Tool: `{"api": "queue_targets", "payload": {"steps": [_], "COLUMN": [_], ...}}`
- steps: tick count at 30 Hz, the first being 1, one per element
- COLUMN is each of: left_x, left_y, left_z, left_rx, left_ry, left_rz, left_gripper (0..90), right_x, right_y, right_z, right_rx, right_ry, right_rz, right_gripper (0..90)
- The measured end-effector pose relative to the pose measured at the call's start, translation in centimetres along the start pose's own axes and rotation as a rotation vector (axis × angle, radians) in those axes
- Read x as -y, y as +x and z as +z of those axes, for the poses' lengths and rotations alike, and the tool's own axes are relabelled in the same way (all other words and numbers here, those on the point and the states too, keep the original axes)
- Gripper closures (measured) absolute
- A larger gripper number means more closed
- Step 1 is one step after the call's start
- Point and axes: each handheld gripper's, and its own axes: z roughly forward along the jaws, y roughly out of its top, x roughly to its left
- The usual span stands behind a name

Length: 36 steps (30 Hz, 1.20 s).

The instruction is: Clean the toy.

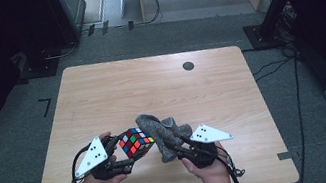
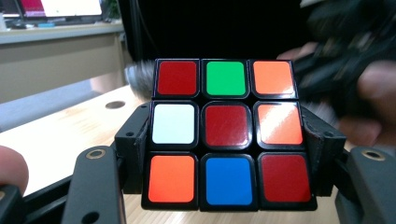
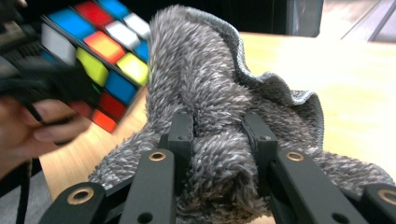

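My left gripper (image 1: 122, 152) is shut on a Rubik's cube (image 1: 135, 141), holding it just above the table near the front edge. In the left gripper view the cube (image 2: 227, 133) sits squeezed between the two black jaws, showing a face of red, green, orange, white and blue tiles. My right gripper (image 1: 176, 146) is shut on a bunched grey fluffy cloth (image 1: 163, 132). The cloth's upper end lies against the cube's right side. In the right gripper view the cloth (image 3: 210, 107) bulges between the jaws, and the cube (image 3: 98, 51) appears at upper left.
The wooden table (image 1: 149, 83) has a round cable hole (image 1: 188, 65) near its far edge. Dark stands and cables border the table on the grey carpet. A person's hands hold both grippers at the front edge.
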Motion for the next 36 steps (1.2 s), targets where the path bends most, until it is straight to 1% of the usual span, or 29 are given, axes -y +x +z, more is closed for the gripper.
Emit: {"api": "queue_targets", "payload": {"steps": [1, 2, 4, 6, 7, 8, 9, 10, 12, 14, 15, 16, 17, 18, 20, 21, 22, 24, 25, 26, 27, 28, 29, 30, 31, 32, 34, 35, 36], "left_x": [0.3, 0.4, 0.5, 0.3, 0.2, 0.2, 0.1, 0.0, -0.2, -0.2, -0.2, -0.1, 0.1, 0.3, 0.6, 0.6, 0.6, 0.3, 0.3, 0.3, 0.2, 0.1, 0.0, -0.1, -0.2, -0.3, -0.2, -0.1, 0.0], "left_y": [-0.2, -0.4, -0.9, -1.4, -1.6, -1.6, -1.4, -1.3, -1.0, -0.9, -0.9, -0.9, -1.0, -1.1, -1.3, -1.4, -1.6, -1.7, -1.7, -1.6, -1.4, -1.1, -0.8, -0.4, -0.1, 0.2, 0.7, 0.9, 1.1], "left_z": [0.3, 0.6, 1.1, 1.3, 1.3, 1.3, 1.1, 0.9, 0.6, 0.5, 0.5, 0.7, 0.9, 1.1, 1.4, 1.6, 1.7, 1.6, 1.6, 1.4, 1.1, 0.8, 0.5, 0.3, 0.0, -0.2, -0.5, -0.6, -0.5], "left_rx": [-0.007, -0.005, 0.014, 0.035, 0.029, 0.017, 0.017, 0.014, 0.011, 0.023, 0.018, 0.013, 0.008, 0.005, 0.007, 0.012, 0.017, 0.019, 0.011, 0.011, 0.012, 0.014, 0.018, 0.024, 0.023, 0.016, 0.028, 0.034, 0.038], "left_ry": [0.026, 0.04, 0.049, 0.049, 0.055, 0.061, 0.059, 0.049, 0.03, 0.001, 0.007, 0.015, 0.038, 0.052, 0.071, 0.073, 0.071, 0.072, 0.075, 0.069, 0.055, 0.038, 0.011, -0.018, -0.044, -0.063, -0.103, -0.121, -0.128], "left_rz": [0.018, 0.027, 0.041, 0.056, 0.062, 0.071, 0.061, 0.046, 0.034, 0.02, 0.028, 0.034, 0.043, 0.051, 0.059, 0.064, 0.066, 0.069, 0.074, 0.07, 0.052, 0.036, 0.011, -0.019, -0.048, -0.073, -0.137, -0.168, -0.184], "left_gripper": [34.3, 34.3, 34.3, 34.3, 34.3, 34.3, 34.3, 34.3, 34.3, 34.3, 34.3, 34.3, 34.3, 34.3, 34.3, 34.3, 34.3, 34.3, 34.3, 34.3, 34.3, 34.3, 34.3, 34.3, 34.3, 34.3, 34.3, 34.3, 34.3], "right_x": [-0.4, -0.9, -1.4, -1.5, -1.4, -1.2, -1.0, -0.7, 0.0, 0.4, 0.5, 0.3, 0.1, -0.3, -1.0, -1.2, -1.3, -1.0, -0.8, -0.5, -0.3, 0.0, 0.2, 0.4, 0.7, 0.8, 1.0, 0.9, 0.9], "right_y": [0.2, 0.6, 1.5, 2.5, 2.7, 2.7, 2.3, 1.8, 0.7, -0.2, -0.4, -0.4, -0.4, -0.2, 0.5, 0.9, 1.3, 1.8, 1.7, 1.4, 1.0, 0.6, 0.1, -0.3, -0.6, -0.9, -0.9, -0.8, -0.4], "right_z": [-0.3, -0.7, -1.1, -1.1, -0.8, -0.6, -0.5, -0.3, 0.1, 0.4, 0.4, 0.2, 0.0, -0.4, -1.0, -1.1, -1.1, -0.6, -0.4, -0.3, -0.1, 0.1, 0.2, 0.3, 0.4, 0.4, 0.3, 0.2, 0.3], "right_rx": [-0.008, -0.03, -0.075, -0.101, -0.103, -0.1, -0.105, -0.098, -0.058, -0.013, 0.006, 0.007, 0.001, -0.009, -0.053, -0.075, -0.089, -0.097, -0.1, -0.106, -0.094, -0.05, -0.015, 0.006, 0.016, 0.011, -0.011, -0.03, -0.058], "right_ry": [-0.024, -0.062, -0.101, -0.103, -0.085, -0.08, -0.077, -0.057, -0.018, 0.031, 0.041, 0.027, 0.012, -0.019, -0.074, -0.087, -0.087, -0.058, -0.063, -0.065, -0.049, -0.016, 0.009, 0.029, 0.035, 0.027, -0.007, -0.036, -0.061], "right_rz": [-0.001, 0.001, -0.023, -0.07, -0.089, -0.099, -0.08, -0.052, -0.019, -0.006, -0.006, 0.001, 0.009, 0.013, 0.005, -0.009, -0.03, -0.061, -0.061, -0.041, -0.032, -0.049, -0.053, -0.044, -0.025, -0.003, 0.045, 0.054, 0.063], "right_gripper": [69.8, 69.8, 69.7, 69.6, 69.5, 69.4, 69.6, 69.8, 70.3, 70.4, 70.4, 70.4, 70.4, 70.3, 70.1, 70.0, 70.0, 69.8, 69.8, 69.9, 70.0, 70.1, 70.2, 70.2, 70.2, 70.2, 70.3, 70.3, 70.3]}}
